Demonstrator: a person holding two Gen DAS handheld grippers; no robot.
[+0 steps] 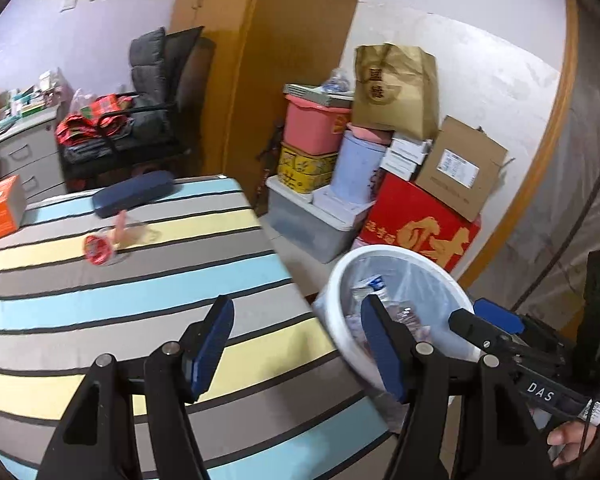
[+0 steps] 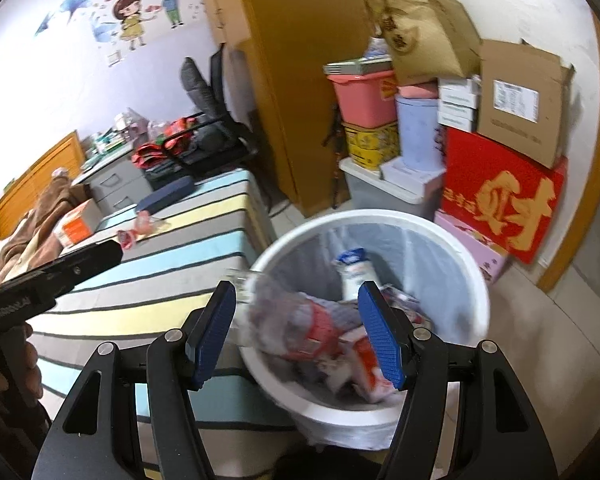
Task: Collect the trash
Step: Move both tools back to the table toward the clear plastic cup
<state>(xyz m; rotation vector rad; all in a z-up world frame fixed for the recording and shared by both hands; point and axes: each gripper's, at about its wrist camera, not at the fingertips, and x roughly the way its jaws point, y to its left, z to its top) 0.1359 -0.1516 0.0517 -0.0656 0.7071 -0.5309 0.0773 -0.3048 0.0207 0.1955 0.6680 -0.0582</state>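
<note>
My left gripper (image 1: 296, 308) hangs open over the striped bed (image 1: 140, 304) with nothing between its blue pads. Farther up the bed lie a crumpled clear wrapper with a red label (image 1: 98, 248) and a clear piece with a pink part (image 1: 128, 228). The white lined bin (image 2: 452, 244) stands on the floor beside the bed. My right gripper (image 2: 298, 292) is open above the bin. A blurred clear bottle with a red label (image 2: 292, 320) lies in the bin below its pads, neck toward the left rim. Other wrappers and a white pouch (image 2: 354, 272) fill the bin.
On the bed sit an orange box (image 1: 0, 208) and a navy case (image 1: 132, 196). Stacked boxes, tubs and a paper bag (image 1: 396, 88) crowd the wall behind the bin. A loaded chair (image 1: 152, 100), grey drawers (image 1: 24, 156) and a wooden wardrobe (image 1: 284, 32) stand beyond.
</note>
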